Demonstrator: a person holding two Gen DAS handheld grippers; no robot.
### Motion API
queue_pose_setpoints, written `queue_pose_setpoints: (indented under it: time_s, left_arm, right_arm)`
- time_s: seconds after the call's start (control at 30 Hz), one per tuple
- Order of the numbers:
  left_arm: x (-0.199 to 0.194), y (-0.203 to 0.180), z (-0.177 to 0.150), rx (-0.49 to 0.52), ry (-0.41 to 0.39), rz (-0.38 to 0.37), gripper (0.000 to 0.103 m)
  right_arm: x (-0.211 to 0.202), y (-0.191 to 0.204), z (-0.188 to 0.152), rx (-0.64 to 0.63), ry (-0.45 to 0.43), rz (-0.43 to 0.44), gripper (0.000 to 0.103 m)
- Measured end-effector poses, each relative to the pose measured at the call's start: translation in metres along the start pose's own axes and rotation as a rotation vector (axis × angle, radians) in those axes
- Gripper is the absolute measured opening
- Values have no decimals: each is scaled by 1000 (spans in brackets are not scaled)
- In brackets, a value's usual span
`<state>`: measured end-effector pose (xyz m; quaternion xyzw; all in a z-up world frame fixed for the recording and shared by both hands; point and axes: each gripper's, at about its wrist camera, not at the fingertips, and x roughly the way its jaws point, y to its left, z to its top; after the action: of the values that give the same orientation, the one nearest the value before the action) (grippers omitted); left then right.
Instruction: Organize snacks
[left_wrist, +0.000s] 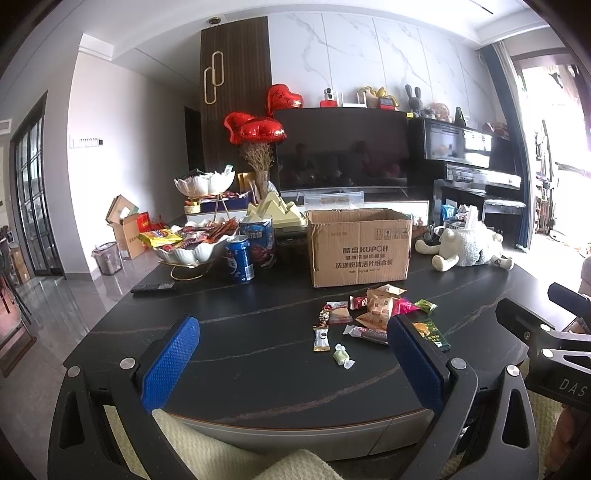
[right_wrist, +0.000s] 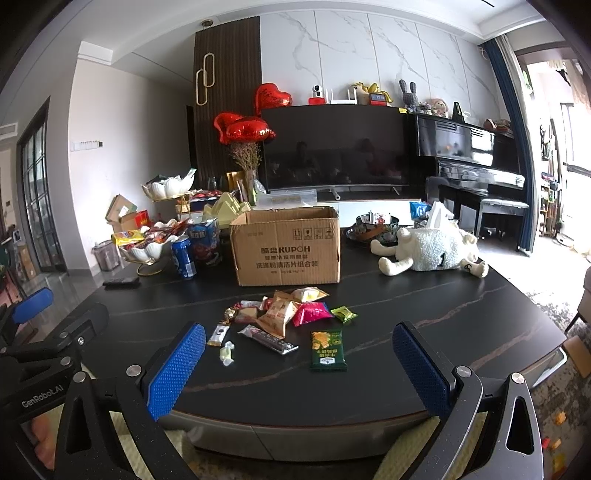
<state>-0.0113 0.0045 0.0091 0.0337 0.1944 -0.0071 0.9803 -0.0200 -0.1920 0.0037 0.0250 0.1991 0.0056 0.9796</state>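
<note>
A pile of small snack packets (left_wrist: 373, 314) lies on the black table (left_wrist: 240, 369), in front of an open cardboard box (left_wrist: 360, 245). The right wrist view shows the same pile (right_wrist: 284, 314), a dark green packet (right_wrist: 328, 350), a pale green candy (right_wrist: 226, 352) and the box (right_wrist: 286, 247). My left gripper (left_wrist: 295, 354) is open and empty, near the table's front edge, left of the pile. My right gripper (right_wrist: 299, 362) is open and empty, hovering near the front edge with the green packet between its fingers' line of sight.
A white bowl of snacks (left_wrist: 192, 247), a blue can (left_wrist: 240, 258), a remote (left_wrist: 153, 287) and a snack tin (left_wrist: 258, 240) stand at the table's left. A white plush toy (left_wrist: 465, 247) lies at the right. A TV (left_wrist: 343, 151) and piano stand behind.
</note>
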Motion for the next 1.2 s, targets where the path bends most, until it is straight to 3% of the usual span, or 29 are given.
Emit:
queue_pose_setpoints:
  time_s: [1.2]
  left_arm:
    - [0,0,-3,-2,2,-1,103]
  right_arm:
    - [0,1,-1,-1,-1,0,103]
